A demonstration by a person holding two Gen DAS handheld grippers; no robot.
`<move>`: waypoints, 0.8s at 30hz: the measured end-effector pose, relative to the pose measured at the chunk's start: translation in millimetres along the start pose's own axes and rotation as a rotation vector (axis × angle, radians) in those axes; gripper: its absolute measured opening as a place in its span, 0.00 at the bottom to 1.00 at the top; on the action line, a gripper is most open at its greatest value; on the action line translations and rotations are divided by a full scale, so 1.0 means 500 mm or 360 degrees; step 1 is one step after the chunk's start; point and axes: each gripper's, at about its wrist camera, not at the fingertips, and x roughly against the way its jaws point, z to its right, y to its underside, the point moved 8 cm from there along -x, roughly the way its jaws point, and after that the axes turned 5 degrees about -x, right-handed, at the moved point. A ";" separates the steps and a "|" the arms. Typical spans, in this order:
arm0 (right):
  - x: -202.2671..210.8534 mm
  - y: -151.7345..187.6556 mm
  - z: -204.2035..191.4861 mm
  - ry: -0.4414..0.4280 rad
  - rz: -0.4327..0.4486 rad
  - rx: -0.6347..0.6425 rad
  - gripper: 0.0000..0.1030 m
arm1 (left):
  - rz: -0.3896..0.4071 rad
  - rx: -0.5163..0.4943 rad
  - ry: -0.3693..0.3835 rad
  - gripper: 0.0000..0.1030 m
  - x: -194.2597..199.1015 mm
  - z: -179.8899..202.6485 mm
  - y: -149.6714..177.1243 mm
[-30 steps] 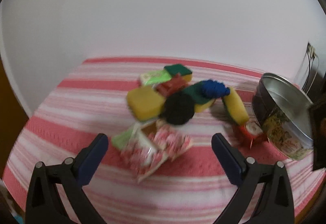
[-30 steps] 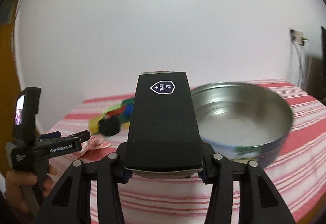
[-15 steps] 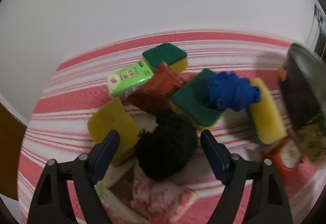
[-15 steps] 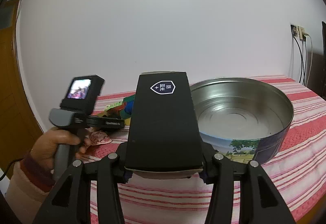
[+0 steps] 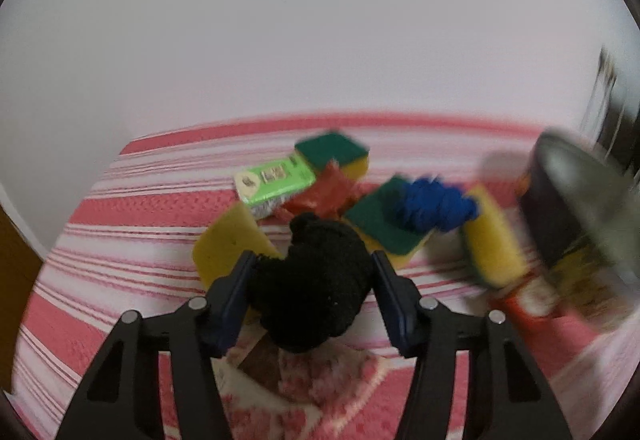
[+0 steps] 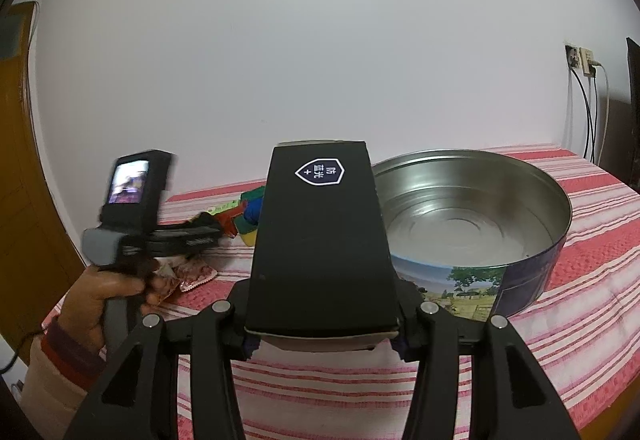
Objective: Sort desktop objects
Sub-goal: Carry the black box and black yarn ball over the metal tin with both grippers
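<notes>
In the left wrist view my left gripper [image 5: 312, 272] has its jaws closed against a black knitted ball [image 5: 316, 280] at the near side of a pile on the striped cloth. Behind it lie a green packet [image 5: 276, 176], a red wrapper [image 5: 324, 192], green-and-yellow sponges [image 5: 334, 152], a yellow sponge [image 5: 232, 244] and a blue yarn bundle [image 5: 436, 206]. In the right wrist view my right gripper [image 6: 320, 320] is shut on a flat black box [image 6: 320, 240]. It is held beside the round metal tin [image 6: 472, 224], whose inside shows nothing in it.
A pink patterned packet [image 5: 320, 392] lies under the left gripper. A red snack packet [image 5: 528, 296] sits beside the tin [image 5: 580, 208]. The left hand and its gripper [image 6: 132, 240] show at the left in the right wrist view. Wall sockets and cables [image 6: 584, 88] are far right.
My left gripper has moved forward into the pile and closed its jaws onto the black knitted ball. My right gripper still holds the black box beside the tin.
</notes>
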 end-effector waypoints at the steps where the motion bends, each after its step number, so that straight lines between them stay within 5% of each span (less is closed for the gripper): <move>1: 0.001 -0.002 0.003 -0.0002 0.0007 -0.0003 0.51 | 0.0052 0.0038 0.0050 0.56 0.022 -0.005 0.000; 5: 0.000 -0.003 0.012 -0.0007 0.0024 -0.0005 0.51 | 0.0255 0.0097 0.0213 0.56 0.106 0.004 0.005; 10: 0.008 0.014 -0.009 -0.0002 0.0020 0.0017 0.51 | 0.0365 0.0117 0.0286 0.56 0.166 0.023 0.018; 20: 0.046 -0.009 0.032 0.0128 0.0069 -0.0017 0.51 | 0.0337 0.0037 0.0402 0.56 0.188 0.133 0.016; 24: 0.038 -0.050 0.106 0.0260 0.0143 -0.0049 0.51 | 0.0312 -0.0031 0.0422 0.56 0.183 0.202 -0.010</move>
